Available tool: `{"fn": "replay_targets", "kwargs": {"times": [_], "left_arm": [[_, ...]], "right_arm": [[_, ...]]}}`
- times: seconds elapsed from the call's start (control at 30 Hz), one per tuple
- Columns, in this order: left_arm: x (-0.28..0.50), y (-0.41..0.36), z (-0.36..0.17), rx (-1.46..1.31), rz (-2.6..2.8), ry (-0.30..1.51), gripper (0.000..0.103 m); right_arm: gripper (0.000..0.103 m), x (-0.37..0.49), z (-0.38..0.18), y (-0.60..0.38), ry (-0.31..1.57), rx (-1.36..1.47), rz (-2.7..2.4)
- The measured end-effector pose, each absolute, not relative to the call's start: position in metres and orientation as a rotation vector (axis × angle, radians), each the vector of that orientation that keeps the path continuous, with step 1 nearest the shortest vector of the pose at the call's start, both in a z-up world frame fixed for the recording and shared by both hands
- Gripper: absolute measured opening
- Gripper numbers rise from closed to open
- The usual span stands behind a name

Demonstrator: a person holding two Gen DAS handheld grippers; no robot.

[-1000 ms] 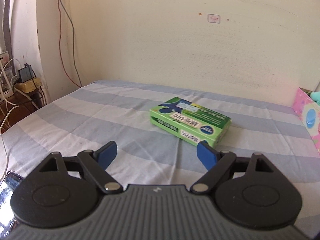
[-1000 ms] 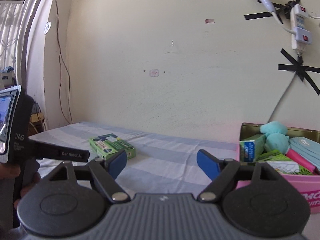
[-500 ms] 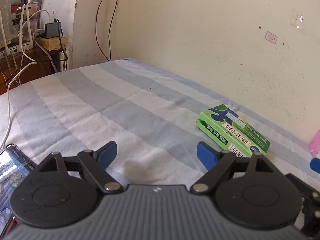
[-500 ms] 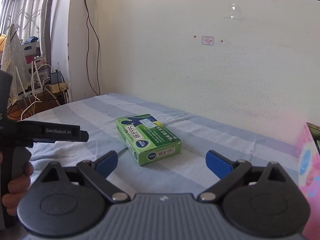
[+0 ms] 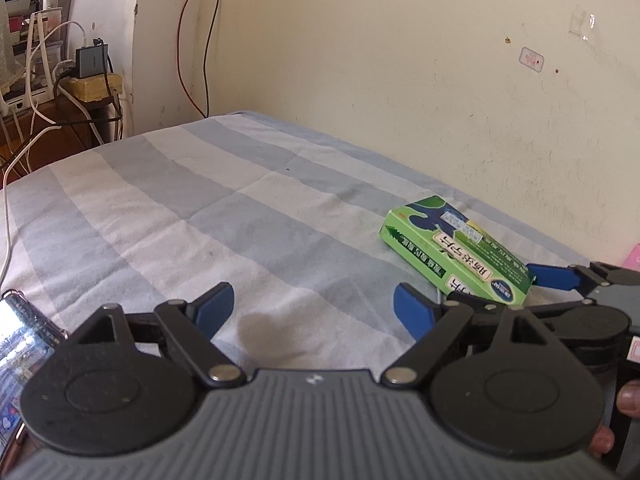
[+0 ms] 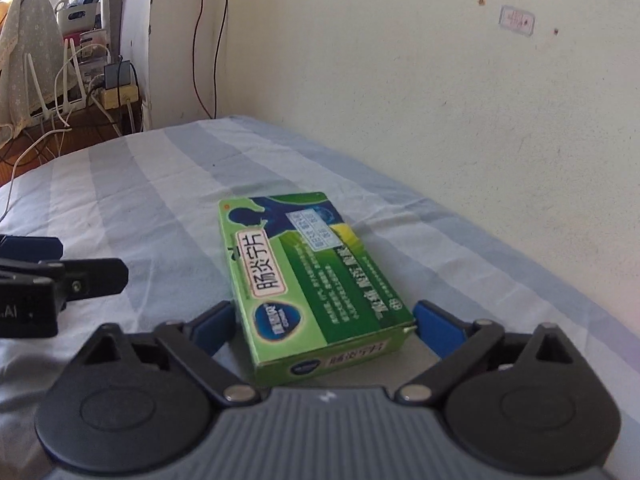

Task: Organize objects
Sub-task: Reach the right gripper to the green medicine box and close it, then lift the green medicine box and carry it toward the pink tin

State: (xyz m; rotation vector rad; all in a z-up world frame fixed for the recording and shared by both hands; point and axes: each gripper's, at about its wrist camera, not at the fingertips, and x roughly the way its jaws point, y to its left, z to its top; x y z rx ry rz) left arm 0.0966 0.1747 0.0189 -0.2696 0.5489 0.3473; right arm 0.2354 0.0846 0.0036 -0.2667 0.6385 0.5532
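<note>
Right gripper [image 6: 322, 326] has swung in from the side and dropped onto the green box [image 6: 308, 280]; a second ago the box sat well ahead and left of its fingers, now its near end lies between them. Its jaws have just been closing from their widest, and the box is between them, but the blue pads look just beside the long edges rather than pressing, so call it released, not yet gripping. Left gripper [image 5: 320, 306] has rolled and shifted a bit; box now sits ahead-right of its right finger, jaws wide apart with only striped bedsheet [image 5: 200, 216] between them. Box lies flat on the sheet, printed face up, long axis running away from the right tool, slightly skewed, near the wall. Handling guess: thin cardboard carton, light, stiff along the edges but the broad faces will dent; glossy print, so a bit slick. Best hold is across the two long side edges near the close end, pads square to them, moderate squeeze. Soft bedding under it means it can tilt or sink if pushed down.
</note>
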Motion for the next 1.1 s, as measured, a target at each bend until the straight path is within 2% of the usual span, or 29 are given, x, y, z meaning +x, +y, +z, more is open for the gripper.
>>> {"fn": "replay_targets", "kwargs": {"times": [0.2,0.4,0.53,0.7,0.9,1.1], "left_arm": [[0.094,0.174,0.02,-0.297,0.295,0.545,0.089],[0.091,0.167,0.02,-0.38,0.014,0.545,0.088],[0.085,0.142,0.021,-0.312,-0.126,0.55,0.088],[0.065,0.097,0.03,-0.239,-0.293,0.574,0.087],[0.048,0.037,0.042,-0.241,-0.499,0.661,0.088],[0.033,0.006,0.046,-0.151,-0.5,0.674,0.089]], "right_arm": [[0.093,0.203,0.007,0.064,0.623,-0.256,0.559],[0.093,0.138,0.008,0.024,0.662,-0.242,0.467],[0.094,0.081,0.007,-0.019,0.658,-0.206,0.376],[0.094,0.027,0.008,-0.081,0.652,-0.016,0.272],[0.091,0.01,0.008,-0.118,0.646,0.237,0.264],[0.09,0.007,0.005,-0.118,0.623,0.228,0.27]]}}
